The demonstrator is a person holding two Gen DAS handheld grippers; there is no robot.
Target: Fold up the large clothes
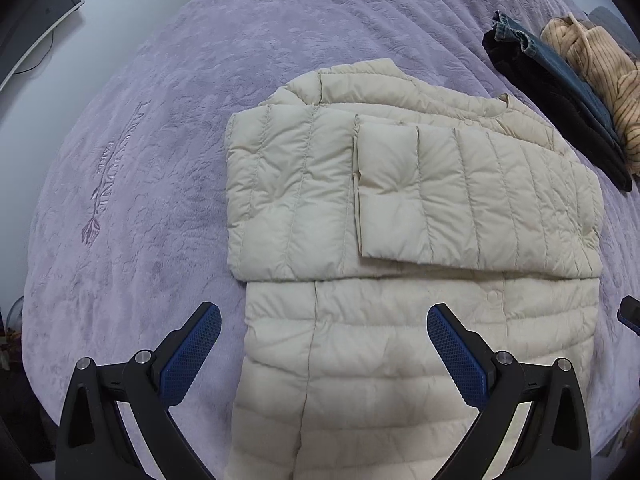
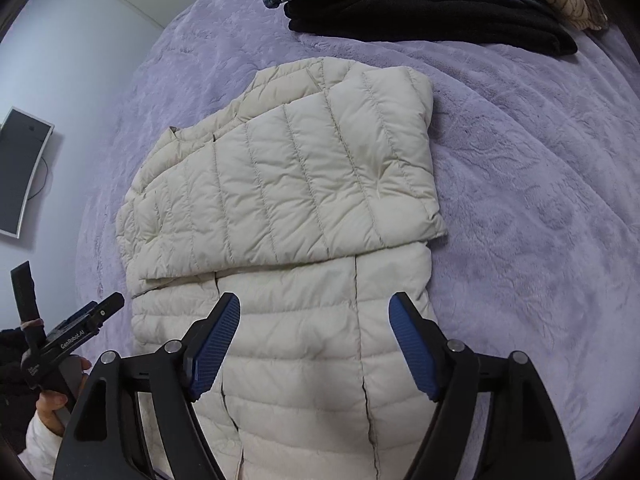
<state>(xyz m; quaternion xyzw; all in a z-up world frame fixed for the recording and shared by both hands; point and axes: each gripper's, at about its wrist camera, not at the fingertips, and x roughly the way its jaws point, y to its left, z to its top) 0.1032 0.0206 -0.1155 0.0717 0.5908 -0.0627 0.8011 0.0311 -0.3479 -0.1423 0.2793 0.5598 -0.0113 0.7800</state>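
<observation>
A cream quilted down jacket (image 1: 288, 184) lies flat on the purple bed cover (image 1: 140, 200), both sleeves folded across its chest. My left gripper (image 1: 324, 320) hovers above the jacket's lower body, open, with nothing between its blue pads. In the right wrist view the same jacket (image 2: 280, 184) fills the middle. My right gripper (image 2: 314, 304) hangs over its lower half, open and empty. At the lower left of that view a hand (image 2: 52, 400) holds the left gripper (image 2: 80, 328). A tip of the right gripper (image 1: 630, 314) shows at the left wrist view's right edge.
A stack of folded clothes (image 1: 560, 100), black, denim and striped beige, lies at the far right of the bed (image 2: 540, 200); the same stack (image 2: 420, 12) sits at the top of the right wrist view. A dark monitor (image 2: 20, 176) hangs on the wall at left.
</observation>
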